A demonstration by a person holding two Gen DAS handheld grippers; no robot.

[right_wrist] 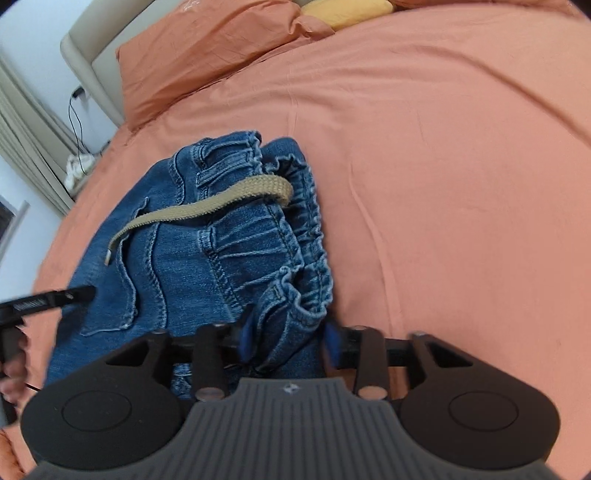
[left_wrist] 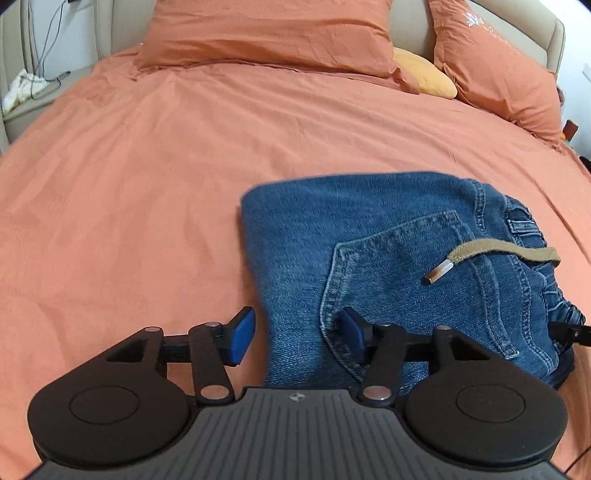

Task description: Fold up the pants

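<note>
Folded blue jeans [left_wrist: 388,258] lie in a compact bundle on the orange bed cover [left_wrist: 147,184], back pocket up, with a tan drawstring [left_wrist: 498,254] trailing across them. My left gripper [left_wrist: 297,338] is open and straddles the bundle's left edge: one blue pad is over the cover, the other over the denim. In the right wrist view the jeans [right_wrist: 184,266] show their elastic waistband [right_wrist: 295,236] and the drawstring [right_wrist: 221,201]. My right gripper [right_wrist: 289,341] stands open with the waistband corner loose between its pads.
Two orange pillows [left_wrist: 266,33] [left_wrist: 495,62] and a yellow cushion [left_wrist: 424,74] sit at the beige headboard. A side ledge with cables and a white cloth [left_wrist: 22,88] is at far left. A hand [right_wrist: 11,373] holds the left gripper's handle.
</note>
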